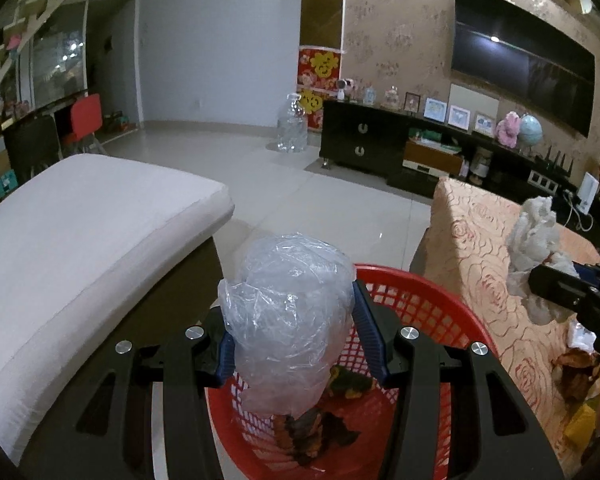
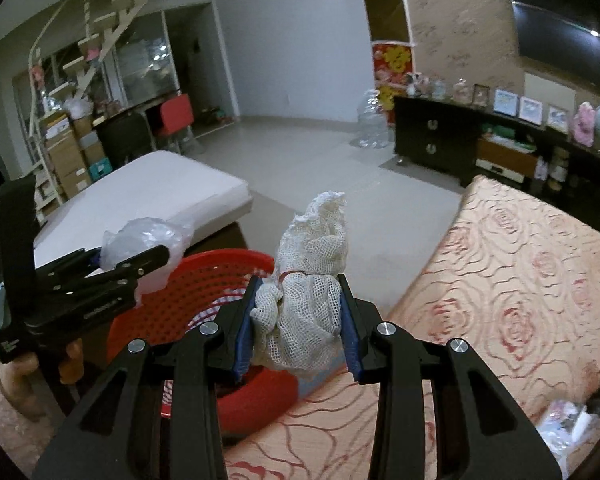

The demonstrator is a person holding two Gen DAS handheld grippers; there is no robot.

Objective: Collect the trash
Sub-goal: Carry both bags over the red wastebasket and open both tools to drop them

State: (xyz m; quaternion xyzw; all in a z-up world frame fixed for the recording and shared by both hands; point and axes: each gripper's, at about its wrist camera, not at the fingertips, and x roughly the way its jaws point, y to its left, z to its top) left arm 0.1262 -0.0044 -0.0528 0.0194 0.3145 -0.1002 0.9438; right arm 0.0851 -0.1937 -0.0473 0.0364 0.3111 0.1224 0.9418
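Colours and patterns near the basket

Showing red on the latticed basket (image 1: 416,300), clear on the plastic wrap (image 1: 288,320), white on the mesh net (image 2: 312,300), orange roses on the cloth (image 2: 520,280).

Crumpled clear plastic (image 1: 288,320) and white mesh wad (image 2: 312,300) (both upright) above red basket (image 1: 420,304)

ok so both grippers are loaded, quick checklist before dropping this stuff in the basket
1. Left hand-held gripper shut on the plastic wrap: ok.
2. Right hand-held gripper shut on the mesh cloth: ok.
3. Plastic wrap above the red basket: ok.
4. Mesh cloth above the basket: not ok, it looks short of the rim, near the edge of the floral table cover.
5. Room in the basket: ok, only some dark scraps at the bottom.
6. Other trash left on the cover: cannot tell what it is.
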